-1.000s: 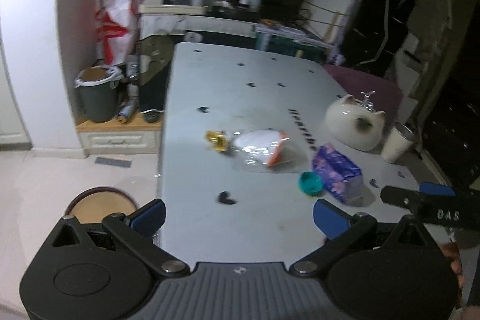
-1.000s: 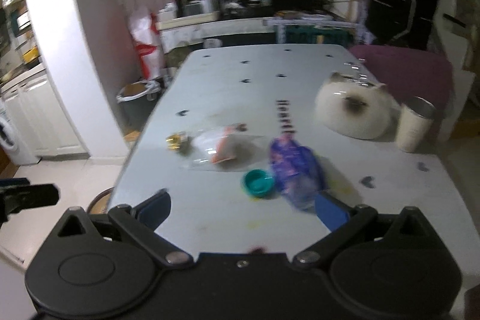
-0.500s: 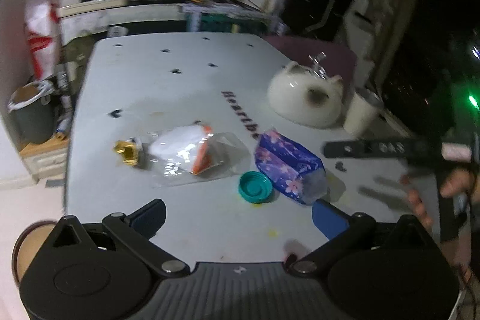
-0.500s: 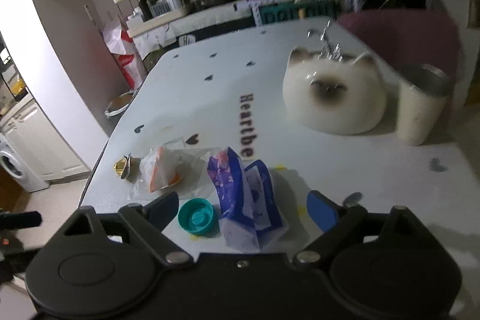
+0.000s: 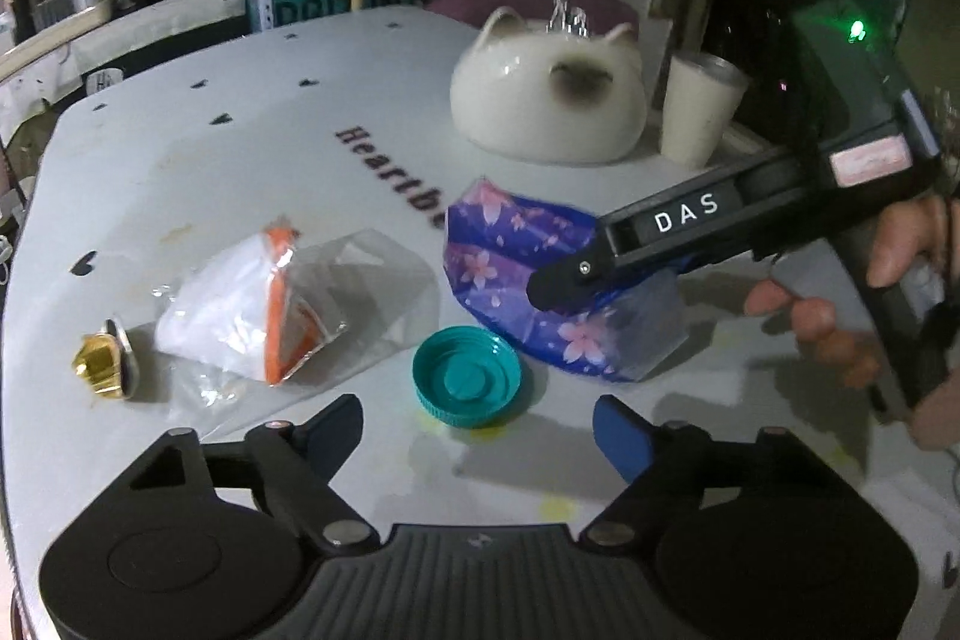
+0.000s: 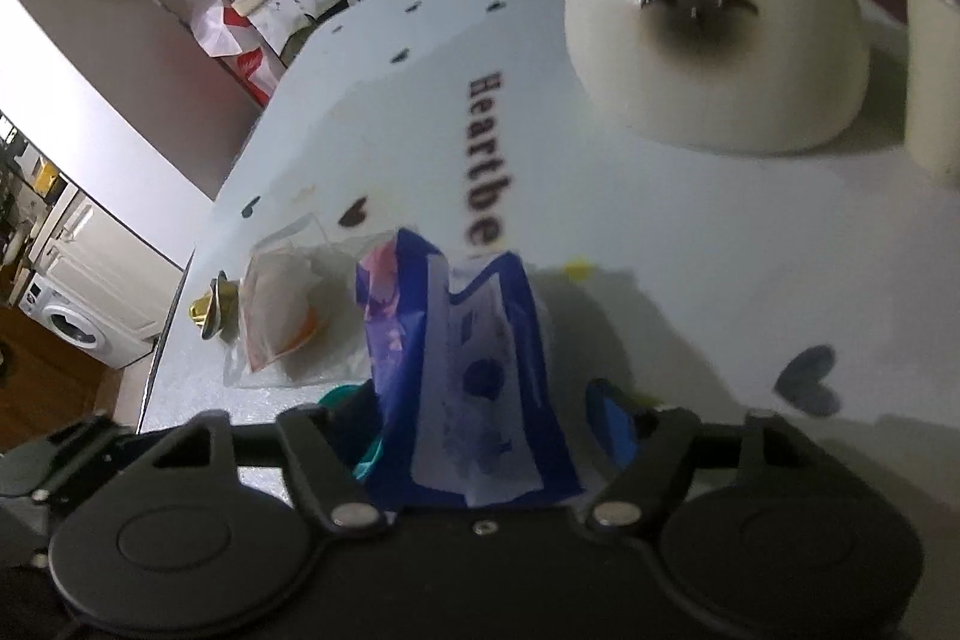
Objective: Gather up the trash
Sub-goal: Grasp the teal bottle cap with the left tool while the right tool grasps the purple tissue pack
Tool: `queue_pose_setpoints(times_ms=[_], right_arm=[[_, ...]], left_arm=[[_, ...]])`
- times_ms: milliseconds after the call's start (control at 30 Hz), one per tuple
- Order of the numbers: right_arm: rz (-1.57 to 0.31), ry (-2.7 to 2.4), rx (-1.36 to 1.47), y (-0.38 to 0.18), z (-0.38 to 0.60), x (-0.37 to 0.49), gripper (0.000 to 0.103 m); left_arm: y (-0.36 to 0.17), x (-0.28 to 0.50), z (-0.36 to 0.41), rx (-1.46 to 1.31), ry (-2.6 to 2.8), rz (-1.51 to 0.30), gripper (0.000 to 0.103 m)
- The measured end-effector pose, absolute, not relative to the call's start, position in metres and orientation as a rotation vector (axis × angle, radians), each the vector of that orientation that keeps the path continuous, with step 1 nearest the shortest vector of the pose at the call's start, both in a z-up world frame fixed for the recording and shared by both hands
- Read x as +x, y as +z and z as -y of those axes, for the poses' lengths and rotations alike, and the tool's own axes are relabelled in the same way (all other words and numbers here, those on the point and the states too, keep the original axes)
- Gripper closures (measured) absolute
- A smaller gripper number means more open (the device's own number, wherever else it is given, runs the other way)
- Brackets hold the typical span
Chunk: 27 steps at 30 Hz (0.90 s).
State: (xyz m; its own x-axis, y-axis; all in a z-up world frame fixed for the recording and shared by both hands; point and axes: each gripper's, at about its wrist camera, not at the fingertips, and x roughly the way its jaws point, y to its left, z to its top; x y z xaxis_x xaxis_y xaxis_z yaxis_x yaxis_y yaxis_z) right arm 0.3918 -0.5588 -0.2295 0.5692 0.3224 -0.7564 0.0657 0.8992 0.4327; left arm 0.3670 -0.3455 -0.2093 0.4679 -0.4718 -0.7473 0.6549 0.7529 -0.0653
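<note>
A purple floral wrapper (image 5: 510, 244) lies crumpled on the white table (image 5: 240, 172). Left of it are a teal bottle cap (image 5: 467, 377), a clear plastic bag with an orange strip (image 5: 270, 304) and a small gold wrapper (image 5: 102, 364). My left gripper (image 5: 478, 424) is low over the table with its jaws closing. The cap lies just ahead of its fingertips, untouched. My right gripper (image 6: 480, 418) straddles the purple wrapper (image 6: 468, 340) with its jaws closing. The right pad stands clear of the wrapper and the left pad is hidden behind it. Its black finger (image 5: 660, 226) crosses over the wrapper.
A white cat-shaped ceramic piece (image 5: 546, 100) and a cream cup (image 5: 699, 112) stand behind the trash at the right. A person's hand (image 5: 840, 316) grips the right tool. The table's left edge (image 6: 180, 292) drops to the floor, with a washing machine (image 6: 66, 334) beyond.
Both grippers have come down and forward to the trash, and both pairs of jaws have narrowed. The right gripper now has the purple wrapper between its fingers.
</note>
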Motion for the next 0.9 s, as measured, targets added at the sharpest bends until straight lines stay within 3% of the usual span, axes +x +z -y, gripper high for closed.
queue_pose_setpoints(times_ms=[67, 200, 333, 433, 600, 900], right_arm=[[-0.956, 0.159, 0.438, -0.229, 0.556, 0.392, 0.04], [-0.965, 0.139, 0.45, -0.229, 0.555, 0.386, 0.062], [-0.961, 0.109, 0.475, -0.228, 0.559, 0.371, 0.076], [-0.953, 0.06, 0.5, -0.227, 0.564, 0.361, 0.079], [-0.943, 0.003, 0.504, -0.227, 0.565, 0.345, 0.081], [-0.942, -0.03, 0.489, -0.223, 0.552, 0.333, 0.085]], left_arm=[[-0.218, 0.373, 0.35, 0.269, -0.703, -0.844, 0.025], [-0.232, 0.383, 0.359, 0.275, -0.697, -0.856, 0.026], [-0.24, 0.39, 0.37, 0.305, -0.692, -0.847, 0.026], [-0.24, 0.393, 0.377, 0.303, -0.702, -0.836, 0.028], [-0.238, 0.397, 0.384, 0.318, -0.688, -0.819, 0.052], [-0.233, 0.378, 0.368, 0.259, -0.658, -0.882, 0.053]])
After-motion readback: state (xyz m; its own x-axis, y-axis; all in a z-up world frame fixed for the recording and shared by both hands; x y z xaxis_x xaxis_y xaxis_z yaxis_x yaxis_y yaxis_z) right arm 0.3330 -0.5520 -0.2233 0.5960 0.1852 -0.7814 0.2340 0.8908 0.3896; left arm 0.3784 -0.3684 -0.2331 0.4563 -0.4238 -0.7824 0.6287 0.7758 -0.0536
